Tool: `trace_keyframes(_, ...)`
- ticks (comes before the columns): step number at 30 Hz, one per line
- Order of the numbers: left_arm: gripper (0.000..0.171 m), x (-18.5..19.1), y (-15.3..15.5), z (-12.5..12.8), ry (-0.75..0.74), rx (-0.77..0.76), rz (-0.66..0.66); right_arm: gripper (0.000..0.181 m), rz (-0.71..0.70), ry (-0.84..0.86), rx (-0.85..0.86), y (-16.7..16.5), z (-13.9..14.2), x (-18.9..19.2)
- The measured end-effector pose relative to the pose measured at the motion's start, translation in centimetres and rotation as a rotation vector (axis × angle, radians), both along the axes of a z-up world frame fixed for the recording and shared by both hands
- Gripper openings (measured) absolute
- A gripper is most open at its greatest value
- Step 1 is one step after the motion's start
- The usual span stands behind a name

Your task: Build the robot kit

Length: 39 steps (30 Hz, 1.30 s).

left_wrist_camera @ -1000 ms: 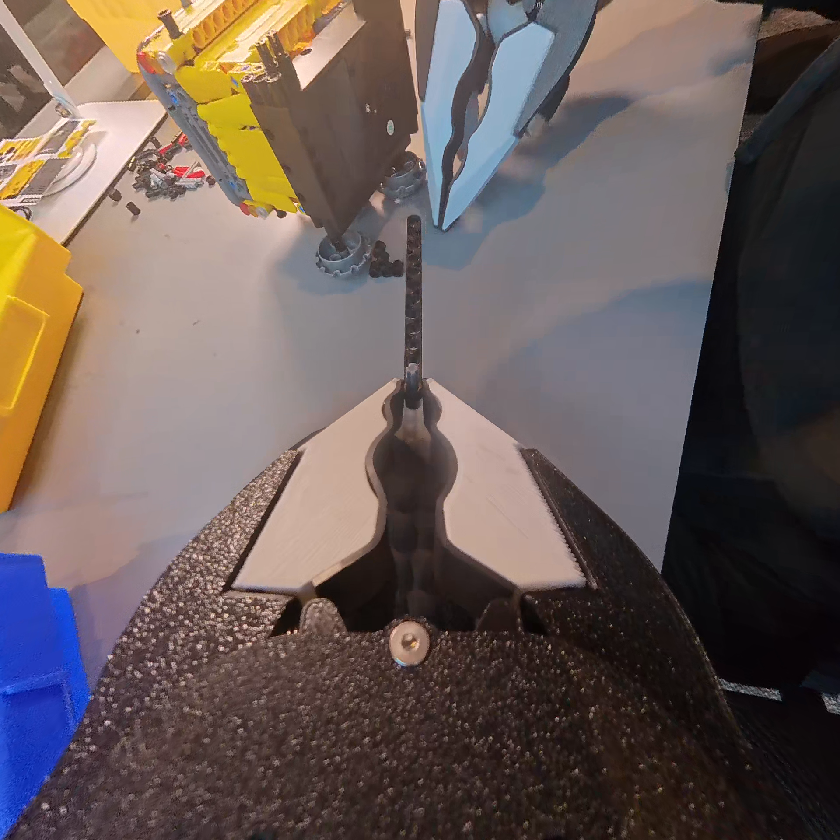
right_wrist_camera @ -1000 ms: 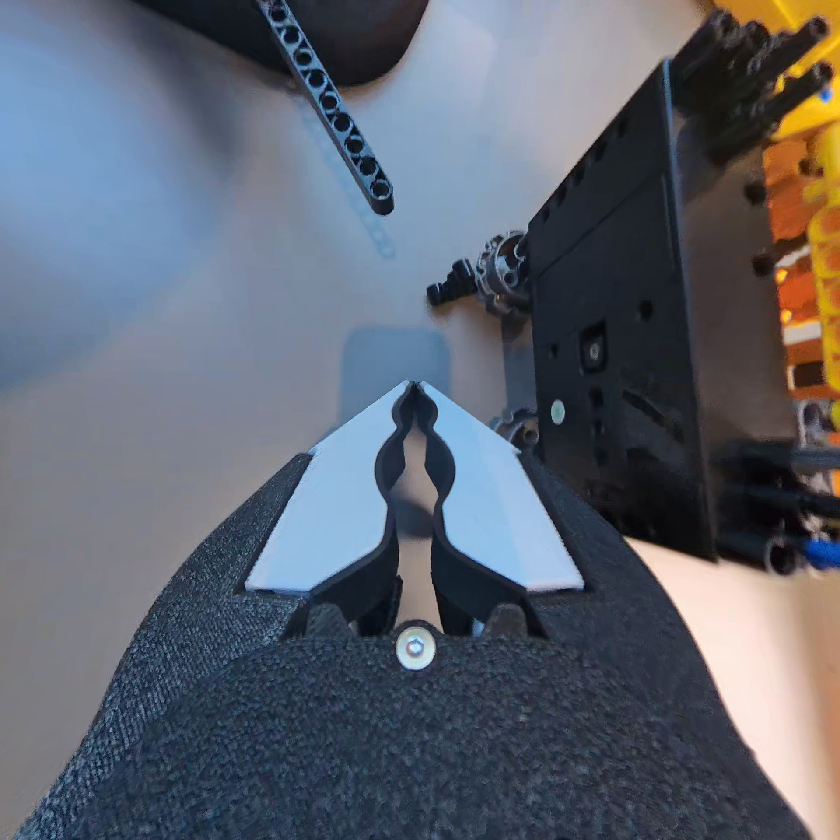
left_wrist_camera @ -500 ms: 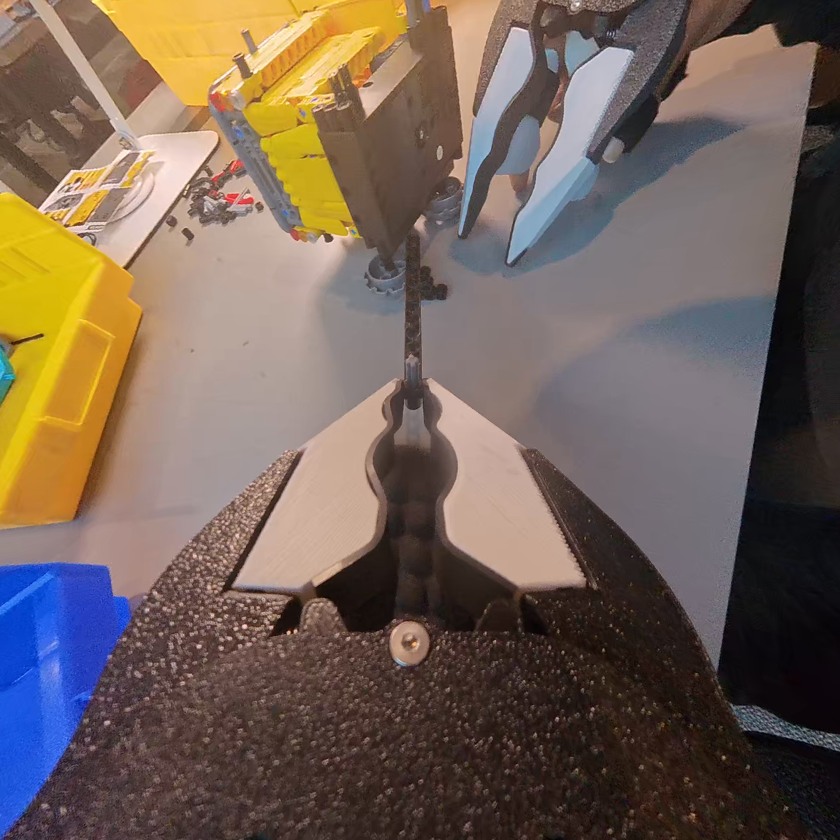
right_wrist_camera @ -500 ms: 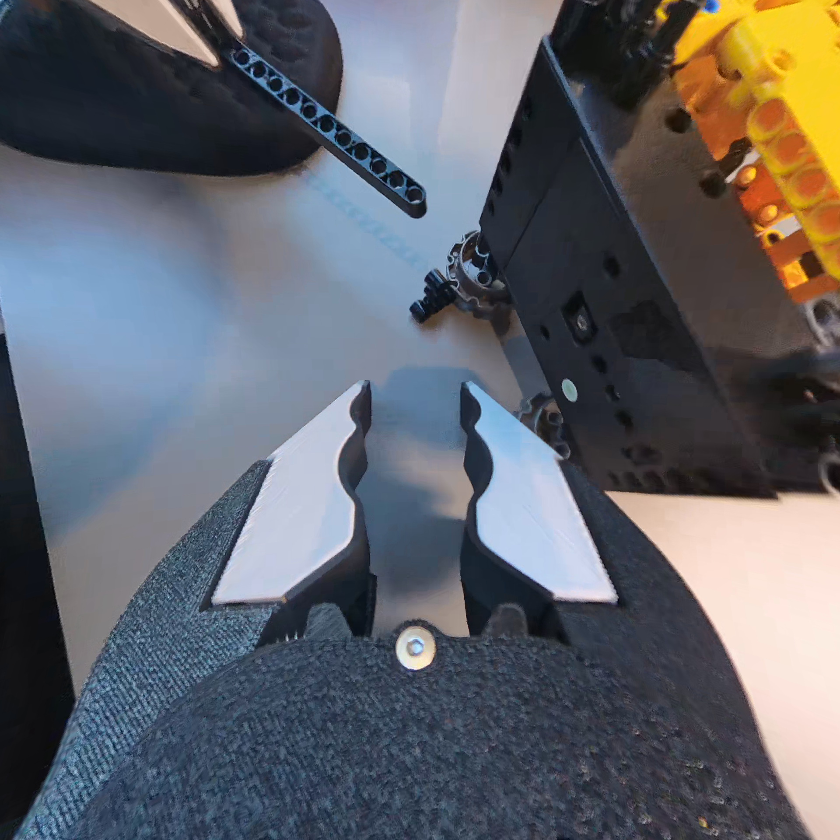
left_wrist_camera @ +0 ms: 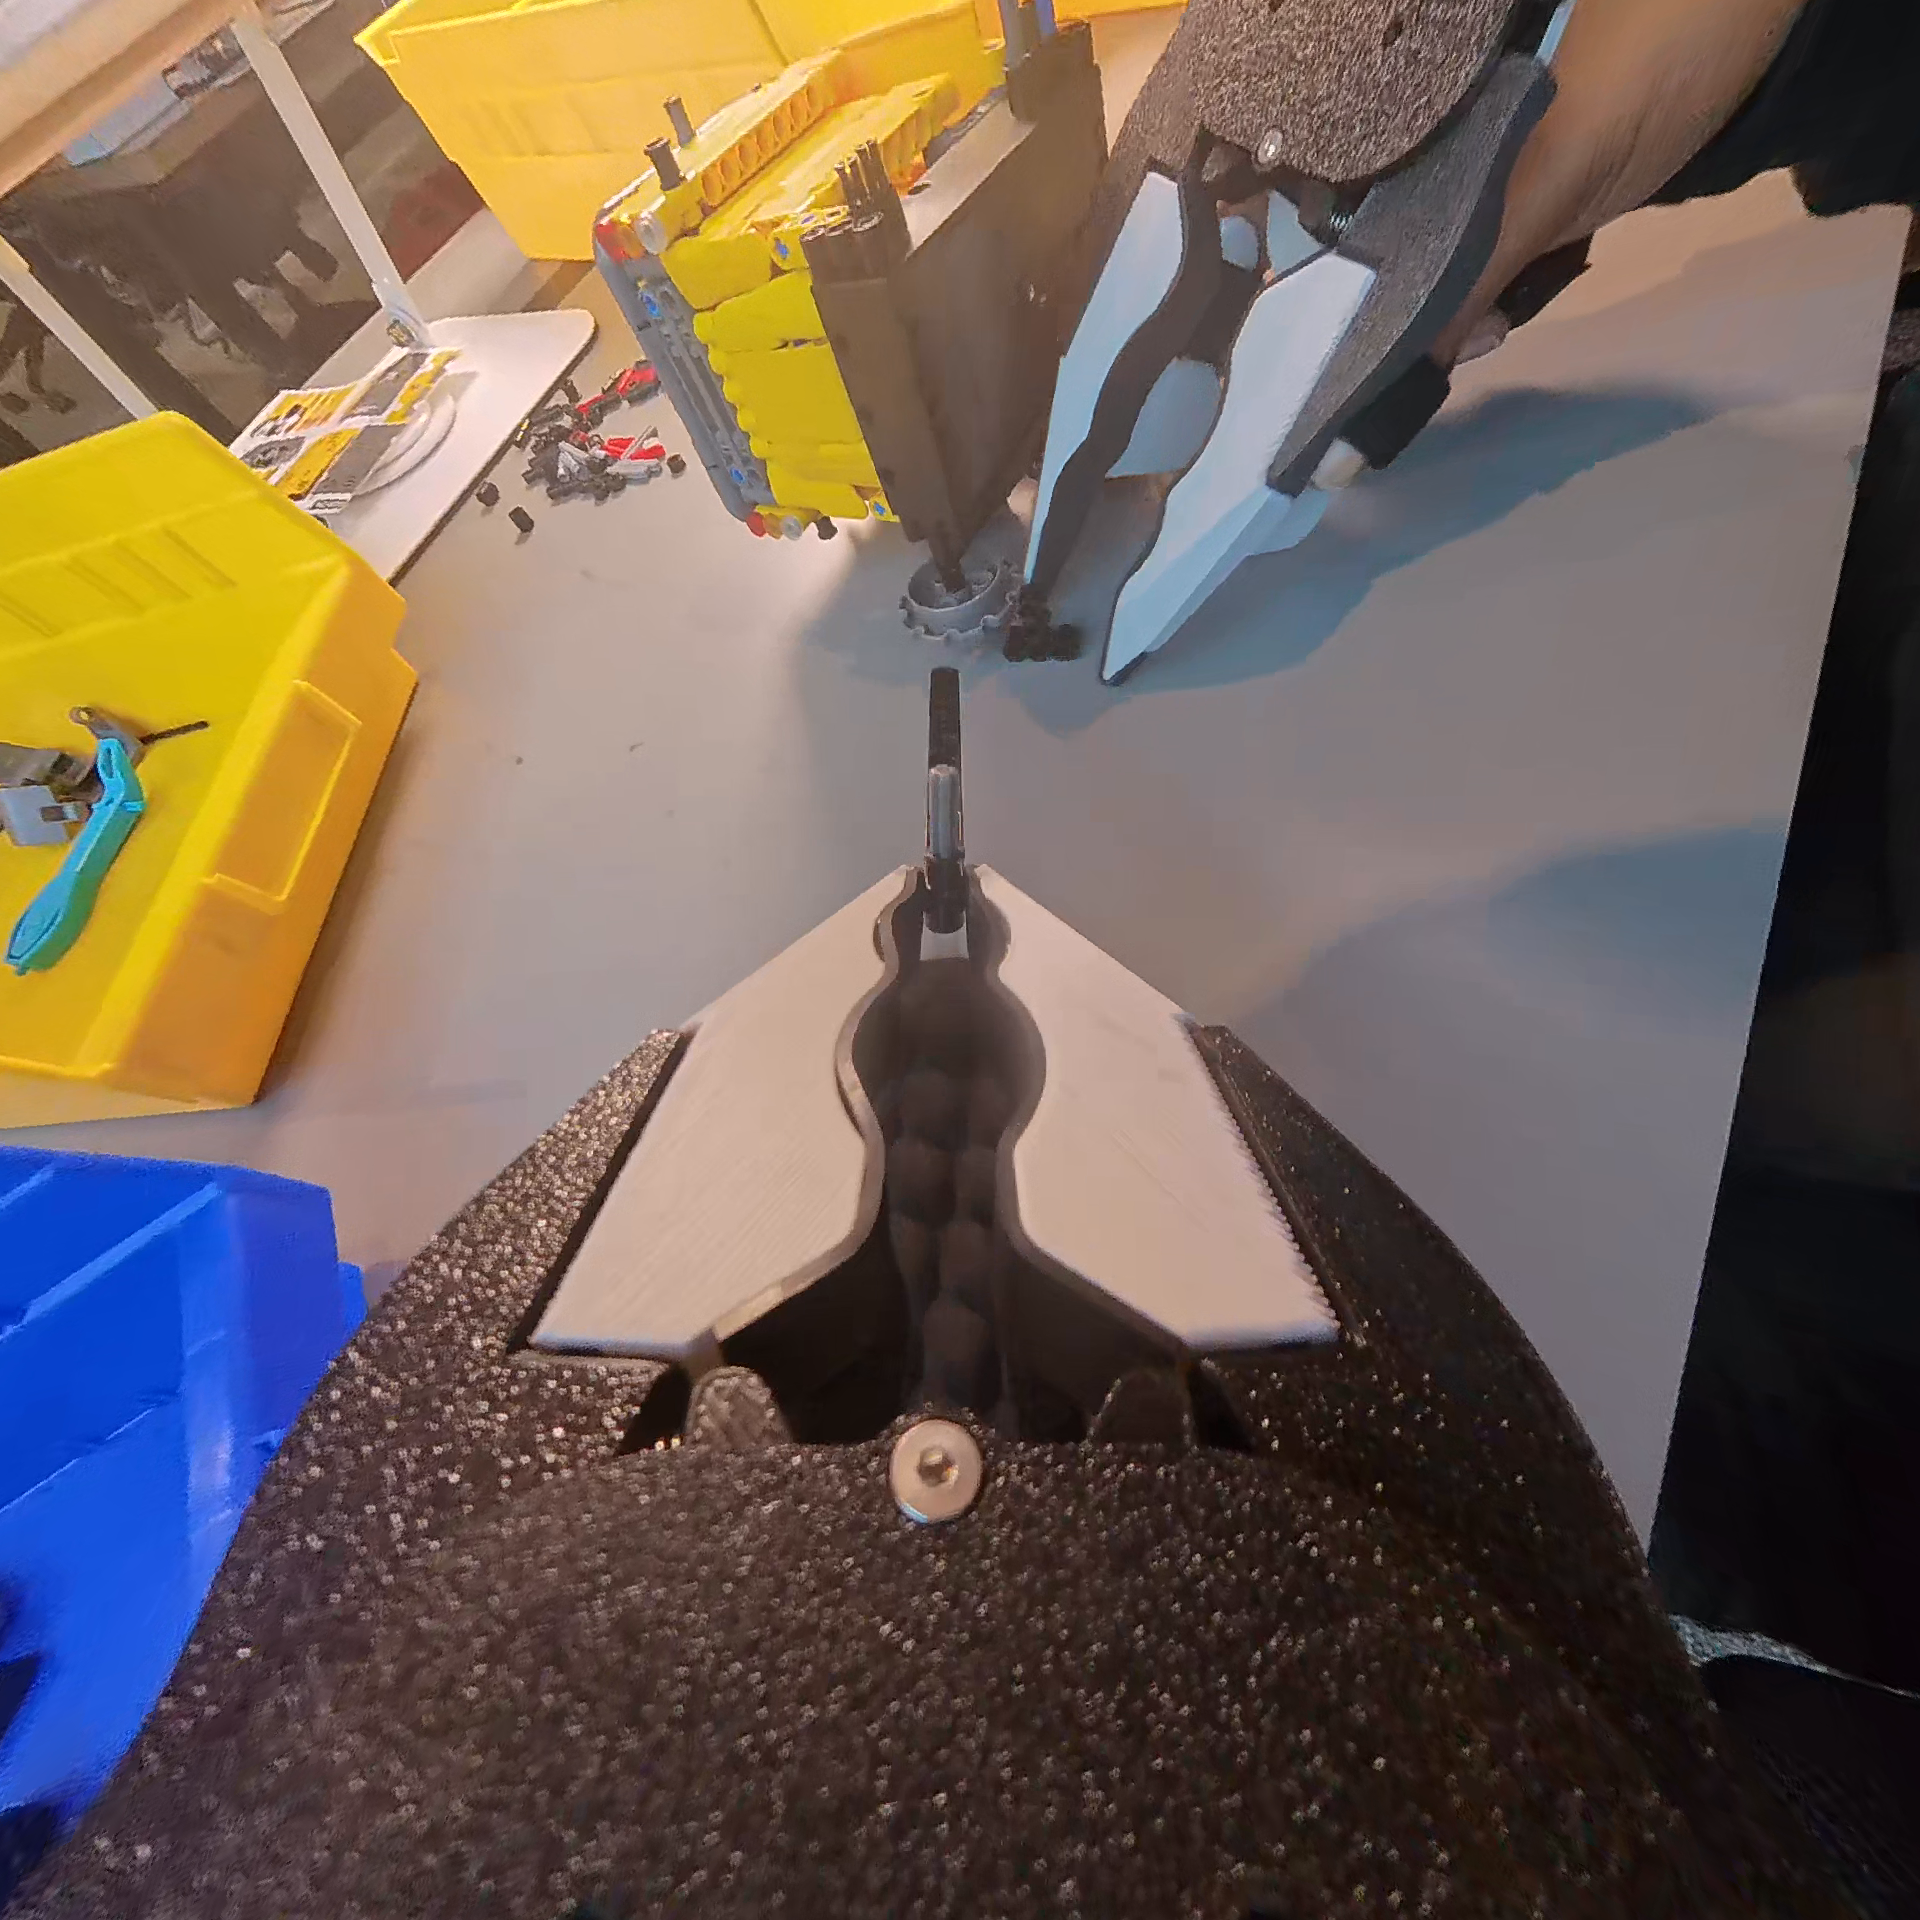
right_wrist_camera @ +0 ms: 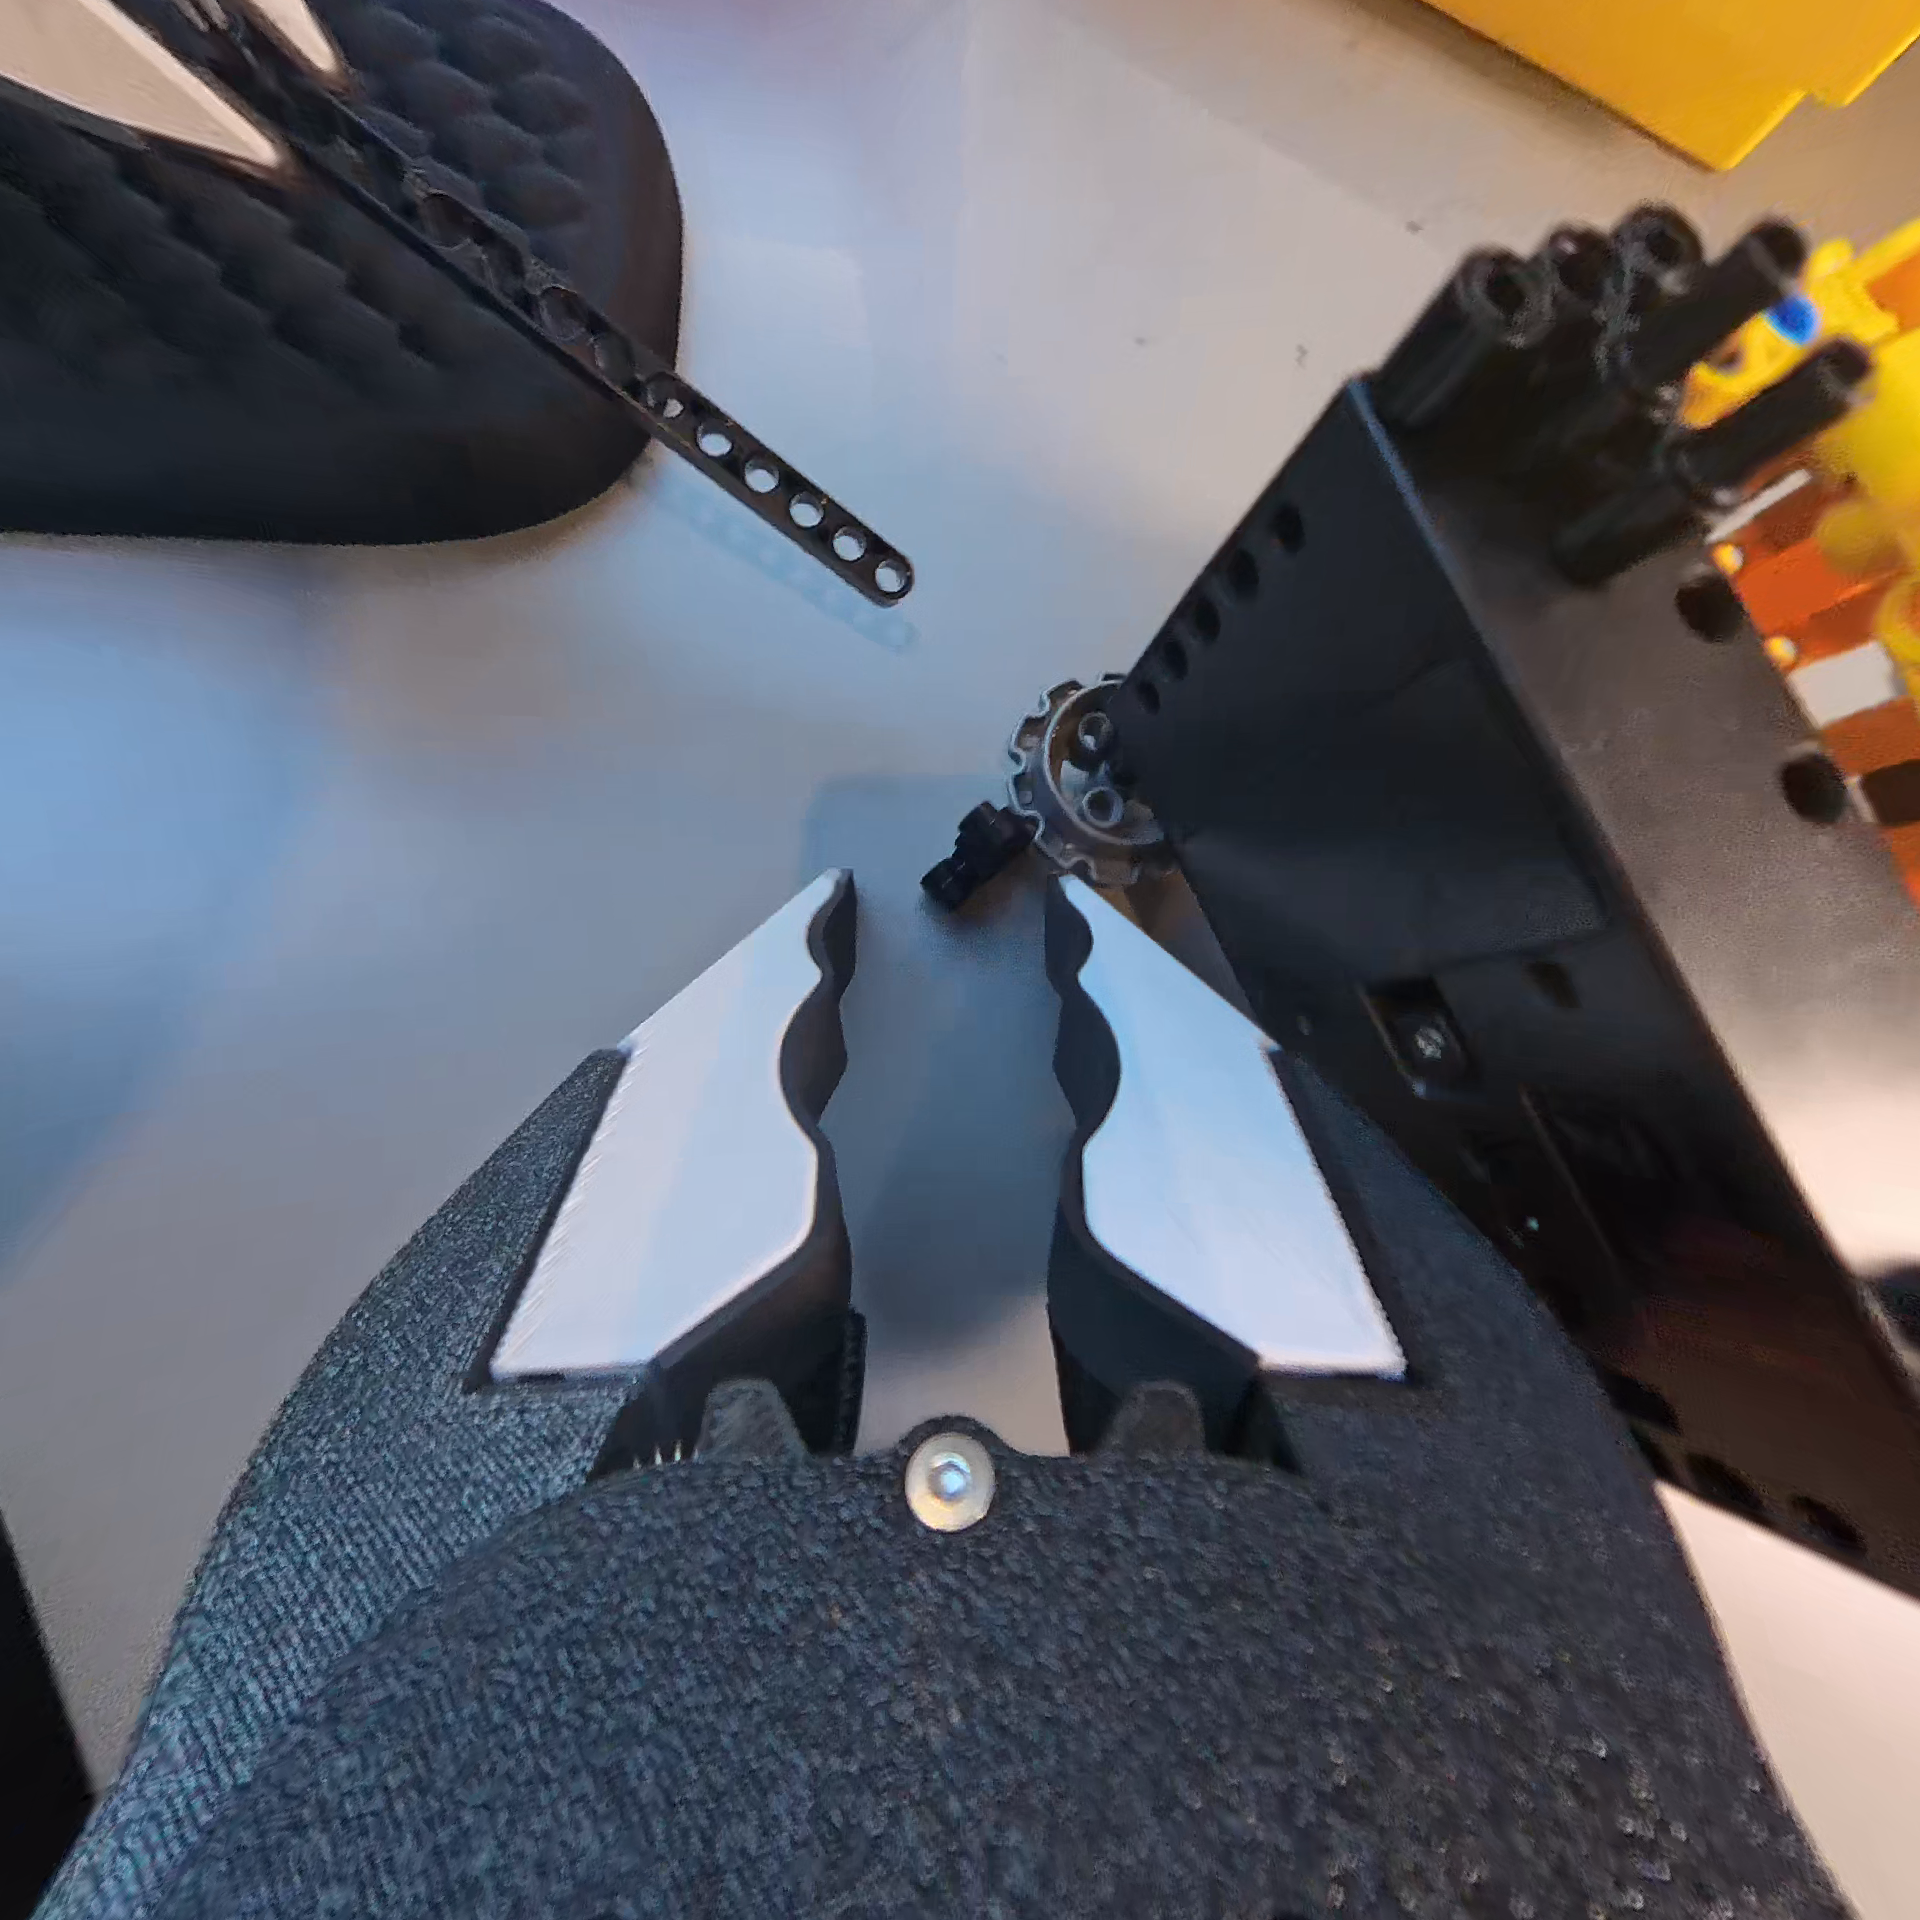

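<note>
Here the beam (left_wrist_camera: pixel 943 727) is gripped lengthwise in the left claw (left_wrist_camera: pixel 943 883), aimed at the pins (right_wrist_camera: pixel 971 850) just ahead of the spread right claw (right_wrist_camera: pixel 948 896).

We see warm, bright light with soft shadows on the table (left_wrist_camera: pixel 1351 831); the right wrist view is blurred, edges are bent.

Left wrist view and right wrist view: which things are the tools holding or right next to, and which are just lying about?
In hand or close by: left tool, shut on the black beam; right tool, open, beside the black pin, grey gear and brick model.

Lying about: yellow bin, teal piece, blue bin, loose parts, leaflet.
</note>
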<state>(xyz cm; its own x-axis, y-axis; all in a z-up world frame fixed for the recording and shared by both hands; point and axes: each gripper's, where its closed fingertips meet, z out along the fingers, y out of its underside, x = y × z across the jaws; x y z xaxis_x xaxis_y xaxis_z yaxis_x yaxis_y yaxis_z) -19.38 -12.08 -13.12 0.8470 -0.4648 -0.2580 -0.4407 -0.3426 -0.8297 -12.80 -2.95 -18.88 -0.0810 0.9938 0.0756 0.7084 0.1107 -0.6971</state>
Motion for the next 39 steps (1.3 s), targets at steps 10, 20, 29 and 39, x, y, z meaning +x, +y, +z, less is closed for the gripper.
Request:
trace_keyframes(10, 0.005, 1.5, -0.1, 0.6, -0.021, 0.015, -0.050, 0.010, 0.010, 0.106, -0.211, -0.3, 1.9, 1.4)
trace_keyframes(20, 0.005, 5.6, 1.0, 0.7, -0.035, 0.015, -0.170, 0.013, -0.153, 0.066, -0.250, 2.2, 1.0, 9.0)
trace_keyframes(29, 0.005, 7.9, 2.6, 1.3, -0.082, 0.041, -0.198, 0.029, -0.086, 0.014, -0.187, 4.1, 0.7, 11.3)
trace_keyframes(39, 0.005, 8.6, 3.6, 0.8, -0.053, -0.004, -0.201, 0.029, 0.250, 0.021, -0.027, 4.1, 1.0, 12.6)
